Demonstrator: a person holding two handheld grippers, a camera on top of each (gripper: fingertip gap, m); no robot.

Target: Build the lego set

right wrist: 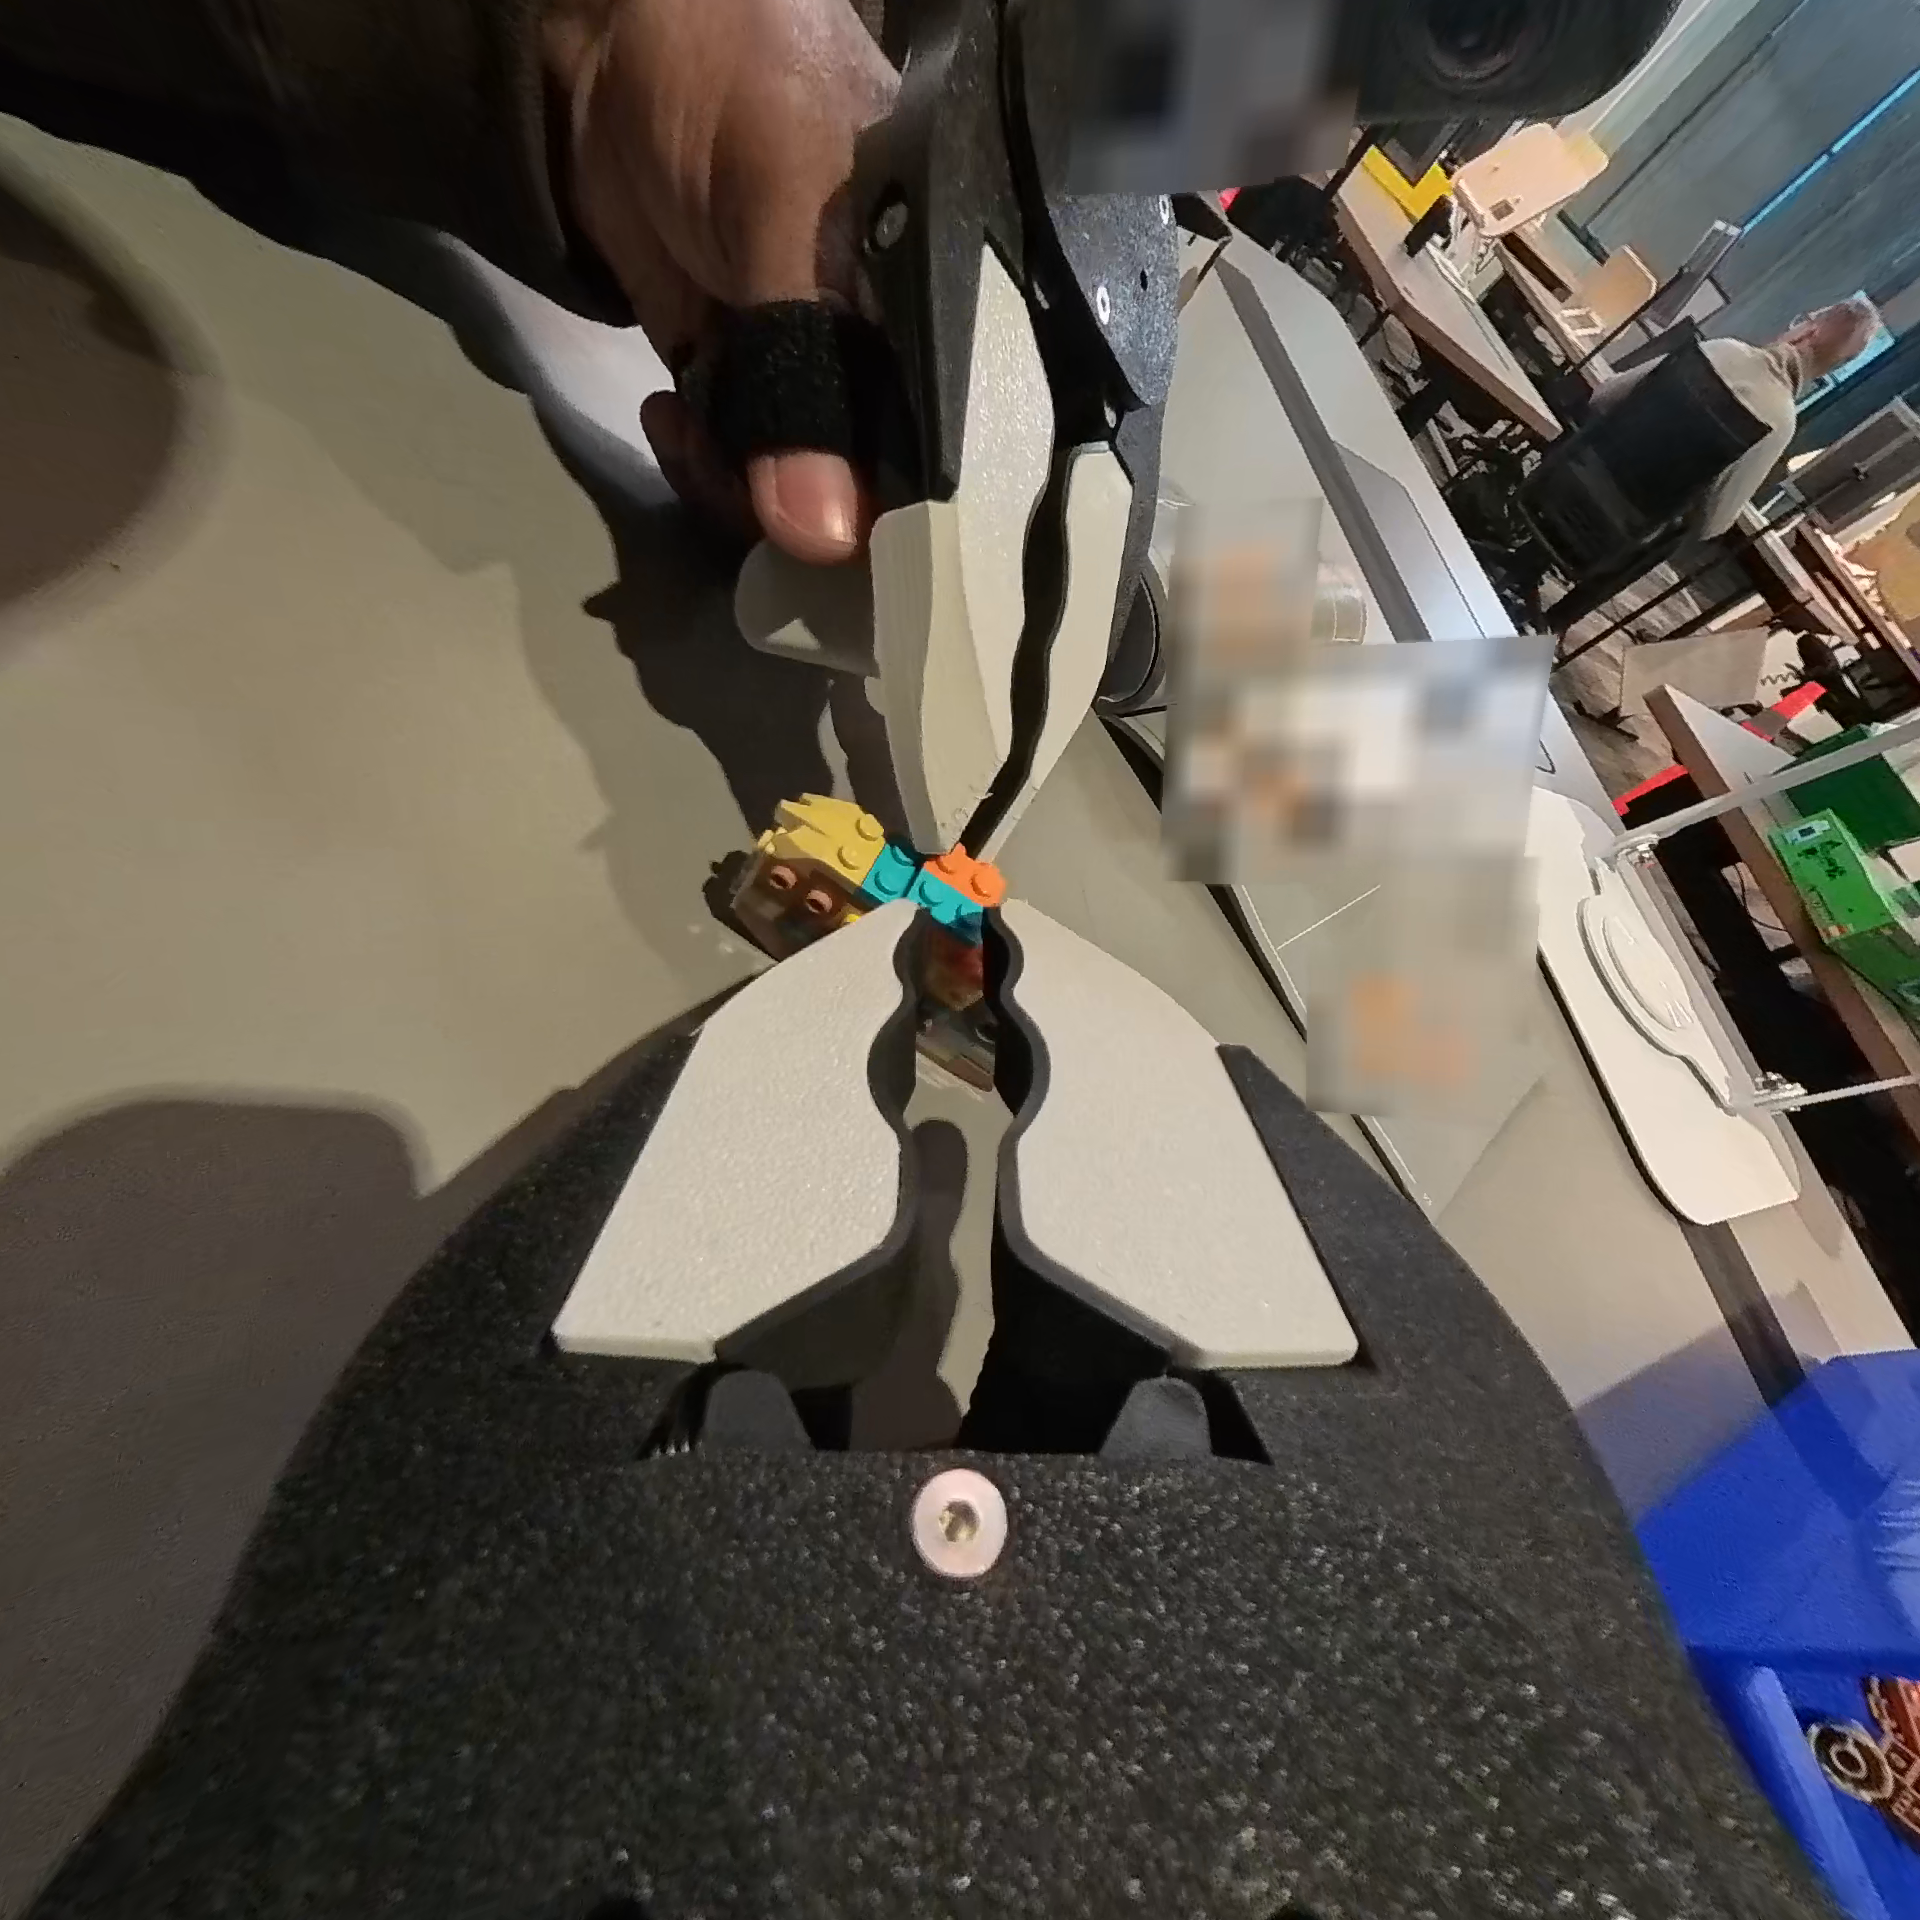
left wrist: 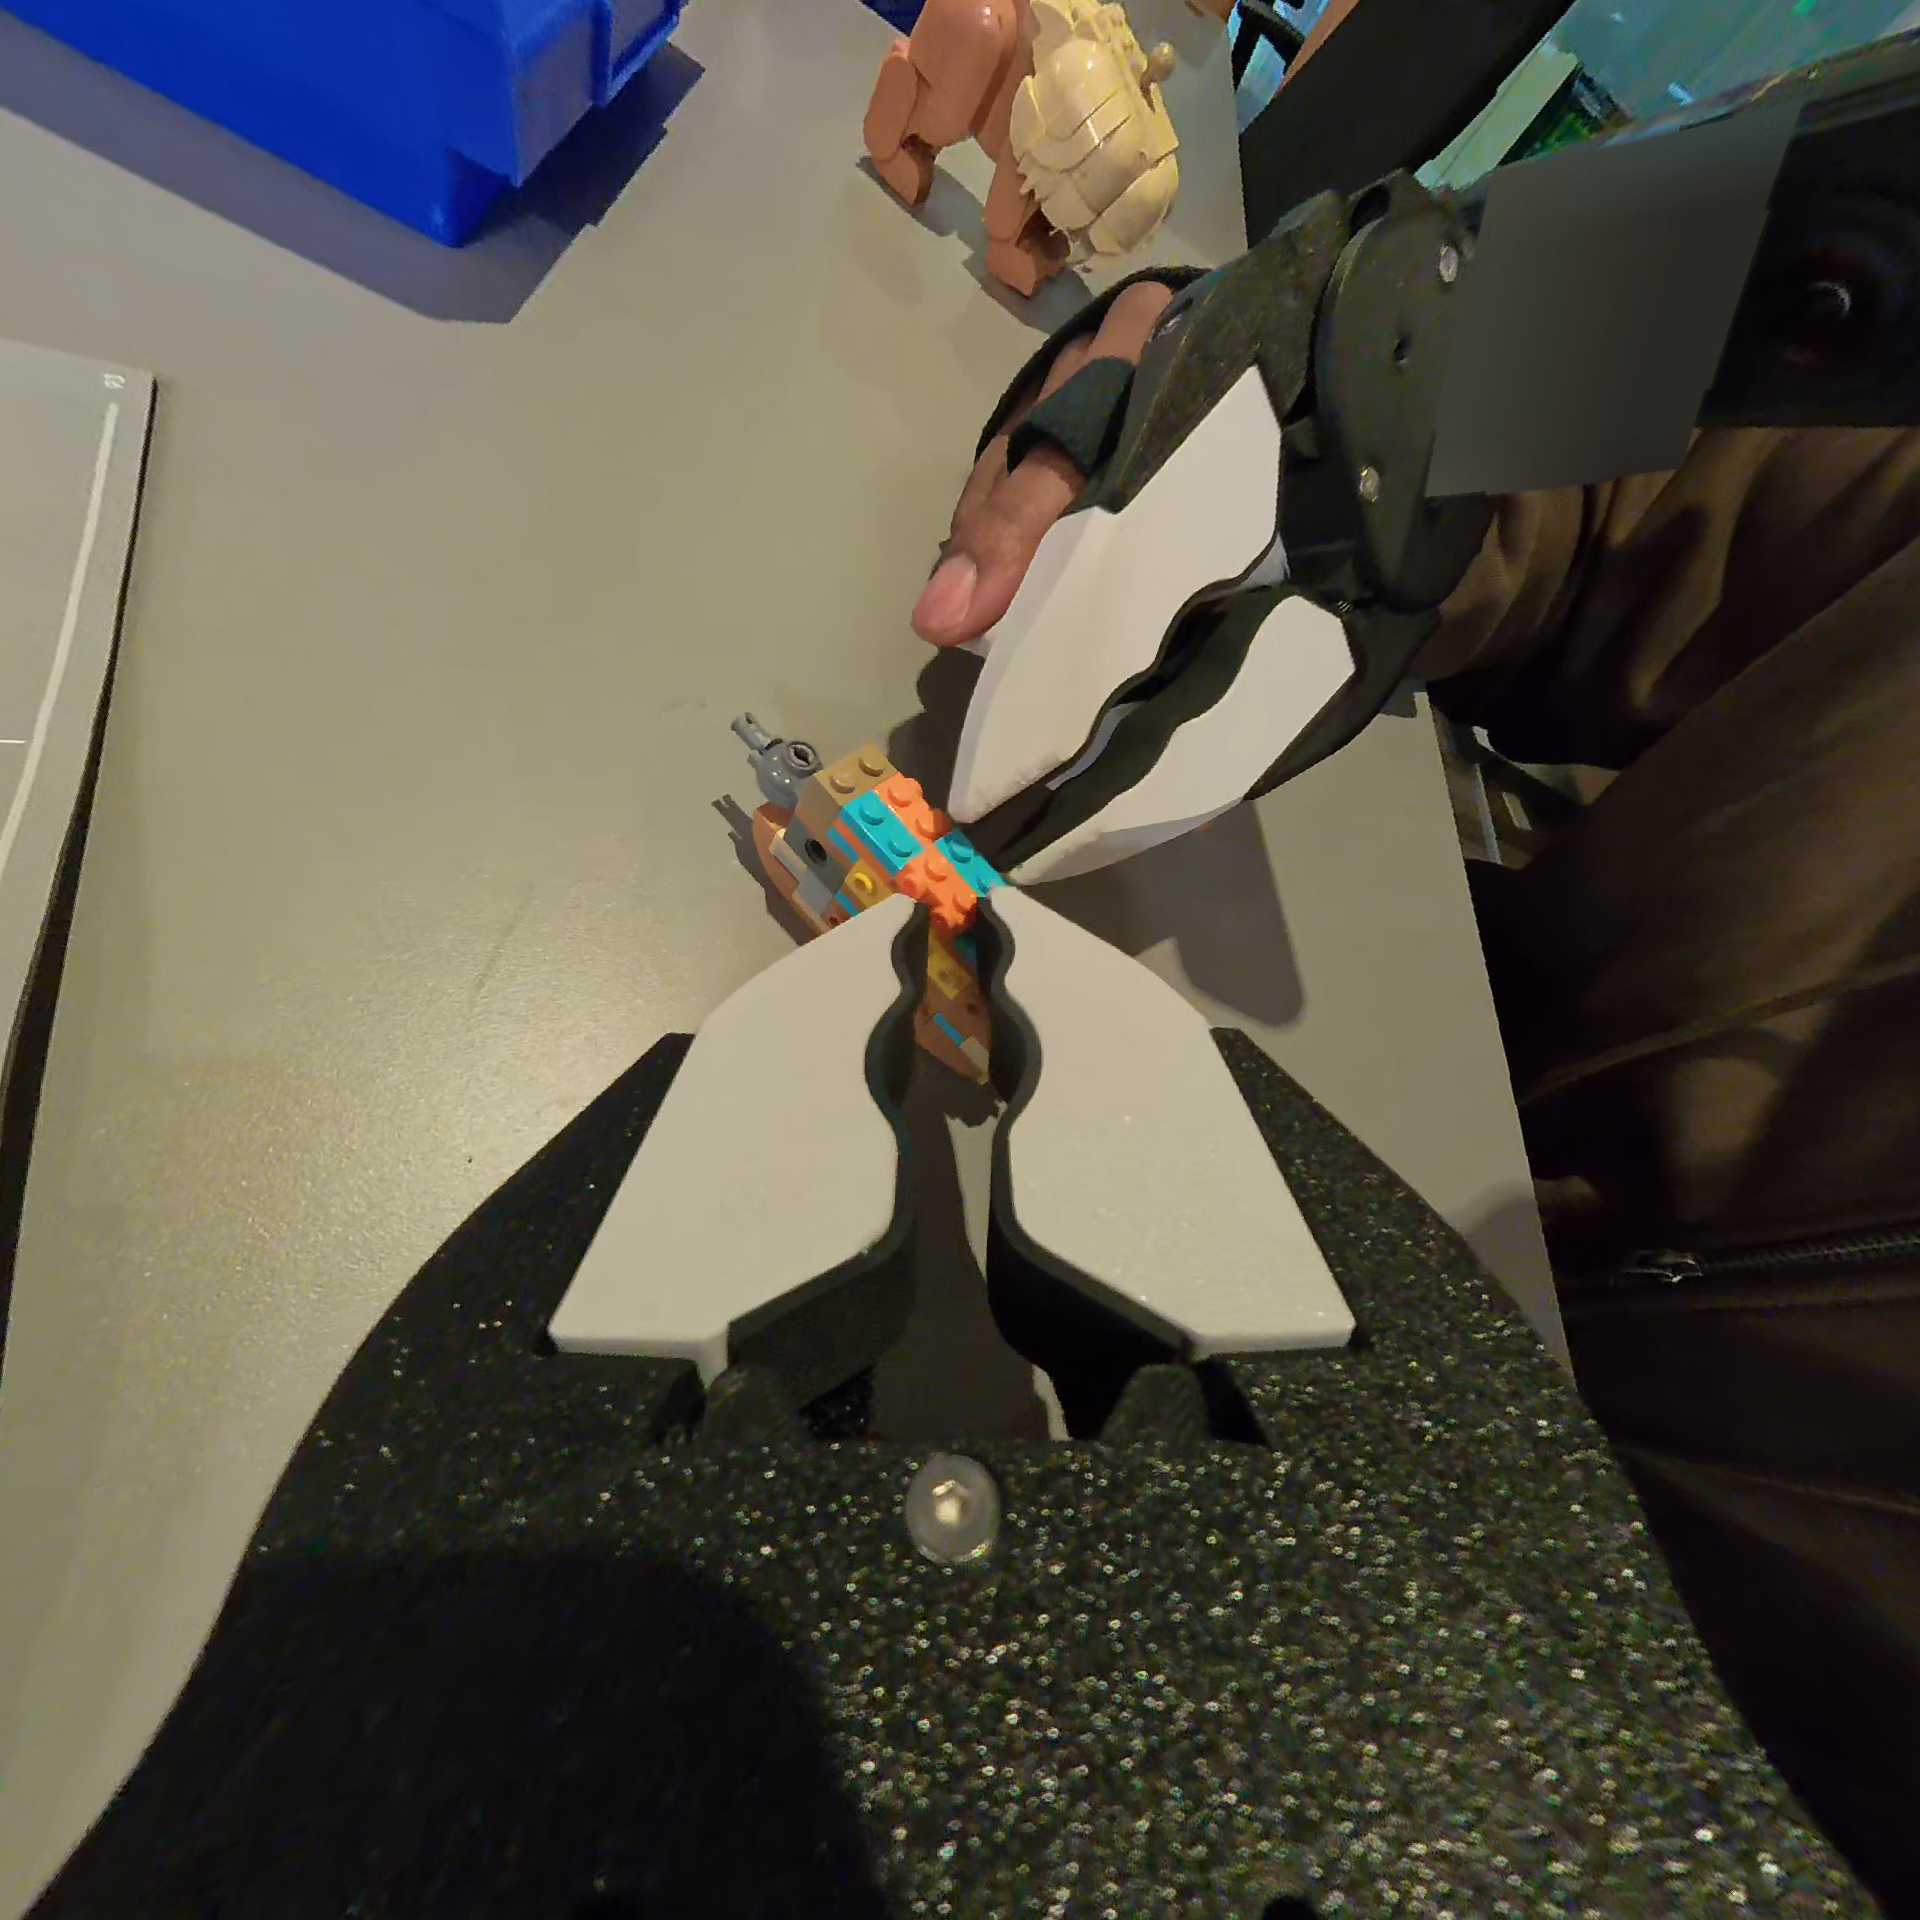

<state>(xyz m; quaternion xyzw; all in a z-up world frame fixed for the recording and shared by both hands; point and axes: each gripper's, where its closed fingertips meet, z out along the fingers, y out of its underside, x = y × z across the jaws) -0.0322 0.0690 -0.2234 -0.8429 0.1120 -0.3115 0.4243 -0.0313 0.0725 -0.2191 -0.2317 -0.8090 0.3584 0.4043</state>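
A small lego model point(left wrist: 868, 821) of orange, teal, tan and brown bricks, with a grey piece at its far end, is held just above the grey table point(left wrist: 416, 727). My left gripper point(left wrist: 961, 914) is shut on the model's near end. My right gripper point(left wrist: 992, 844) comes in from the upper right and is shut on the orange and teal bricks at the same end. In the right wrist view the model point(right wrist: 831, 868) sticks out to the left of my right gripper point(right wrist: 951, 920). There the left gripper point(right wrist: 966, 840) reaches down from above. The model's lower bricks are partly hidden between the fingers.
A blue bin point(left wrist: 364, 104) stands at the far left, and a tan and cream lego animal point(left wrist: 1039, 135) stands behind the model. A grey sheet point(left wrist: 62, 623) lies at the left edge. The right wrist view shows a blue bin point(right wrist: 1766, 1558), a white board point(right wrist: 1662, 1039) and distant desks. The grippers are tip to tip, or close to it.
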